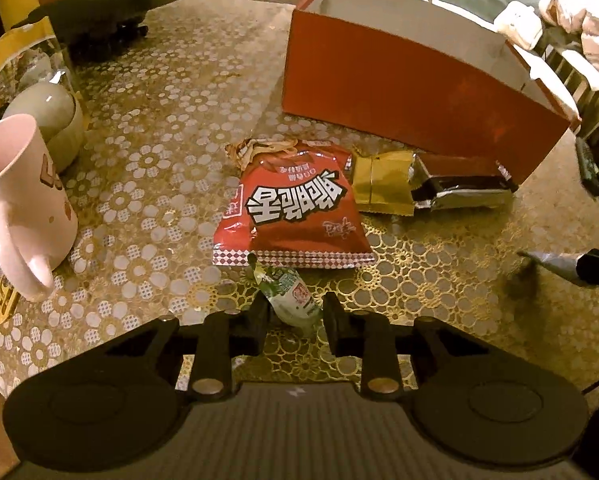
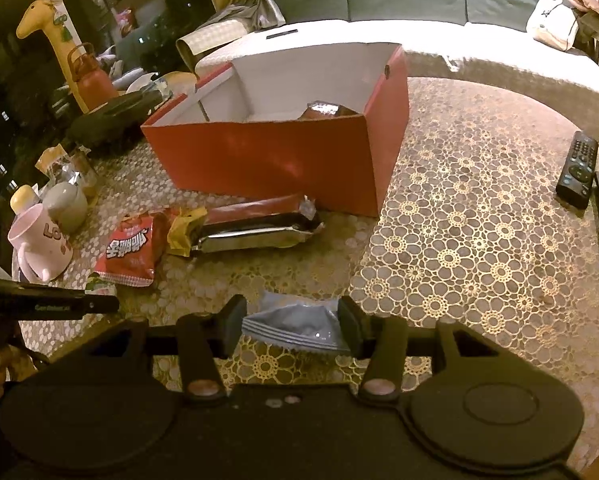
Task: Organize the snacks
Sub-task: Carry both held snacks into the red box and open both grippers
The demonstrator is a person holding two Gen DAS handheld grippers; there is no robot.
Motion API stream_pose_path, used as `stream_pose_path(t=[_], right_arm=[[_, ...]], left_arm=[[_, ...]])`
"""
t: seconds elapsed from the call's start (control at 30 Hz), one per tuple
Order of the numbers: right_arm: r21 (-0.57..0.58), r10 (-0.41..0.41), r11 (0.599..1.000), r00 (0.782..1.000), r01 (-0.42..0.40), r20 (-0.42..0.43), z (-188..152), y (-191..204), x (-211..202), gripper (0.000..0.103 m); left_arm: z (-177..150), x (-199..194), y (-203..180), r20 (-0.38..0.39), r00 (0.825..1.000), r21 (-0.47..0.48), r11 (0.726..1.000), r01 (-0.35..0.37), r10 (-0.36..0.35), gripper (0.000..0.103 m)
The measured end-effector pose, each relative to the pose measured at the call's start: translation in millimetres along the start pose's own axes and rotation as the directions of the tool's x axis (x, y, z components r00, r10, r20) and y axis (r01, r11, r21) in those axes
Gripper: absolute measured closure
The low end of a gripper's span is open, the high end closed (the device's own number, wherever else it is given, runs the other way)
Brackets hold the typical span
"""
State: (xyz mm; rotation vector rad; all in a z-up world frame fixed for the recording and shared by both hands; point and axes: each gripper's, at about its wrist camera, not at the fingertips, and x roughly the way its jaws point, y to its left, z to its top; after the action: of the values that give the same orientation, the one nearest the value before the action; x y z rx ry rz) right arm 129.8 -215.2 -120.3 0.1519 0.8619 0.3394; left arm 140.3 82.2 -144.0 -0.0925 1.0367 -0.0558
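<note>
Left gripper (image 1: pixel 295 314) pinches a small green packet (image 1: pixel 293 298), low over the table (image 1: pixel 439 280), just below the red bag (image 1: pixel 291 216). Right gripper (image 2: pixel 291 322) clamps a grey pouch (image 2: pixel 295 326) over the table. Gold wrapper (image 1: pixel 383 182) and foil bar (image 2: pixel 255 232) lie beside the red box (image 2: pixel 283 160); pink mug (image 1: pixel 19 208) at left.

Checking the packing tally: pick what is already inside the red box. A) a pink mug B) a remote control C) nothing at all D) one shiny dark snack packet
D: the right wrist view shows a shiny dark snack packet lying on the floor of the red box, while the other snacks are on the table outside it.
</note>
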Motion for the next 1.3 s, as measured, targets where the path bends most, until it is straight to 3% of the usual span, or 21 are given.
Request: stream_pose_path(t=[0.43, 0.83, 1.07, 1.3], right_arm=[[-0.036, 0.015, 0.999, 0.996, -0.012, 0.088, 25, 9, -25, 0.055], [-0.110, 0.019, 0.994, 0.985, 0.000, 0.172, 89, 12, -30, 0.055], [-0.141, 0.001, 0.990, 0.981, 0.027, 0.195, 139, 8, -10, 0.055], [-0.179, -0.054, 0.980, 0.986, 0.082, 0.159, 169, 8, 30, 0.056]], left_arm=[[28, -43, -20, 0.111, 0.991, 0.021, 0.997, 0.073, -0.075, 0.075], [104, -63, -58, 0.223, 0.967, 0.140, 0.986, 0.095, -0.125, 0.075], [152, -49, -83, 0.243, 0.962, 0.215, 0.974, 0.071, -0.124, 0.075], [184, -7, -92, 0.191, 0.978, 0.228, 0.973, 0.043, -0.088, 0.075]])
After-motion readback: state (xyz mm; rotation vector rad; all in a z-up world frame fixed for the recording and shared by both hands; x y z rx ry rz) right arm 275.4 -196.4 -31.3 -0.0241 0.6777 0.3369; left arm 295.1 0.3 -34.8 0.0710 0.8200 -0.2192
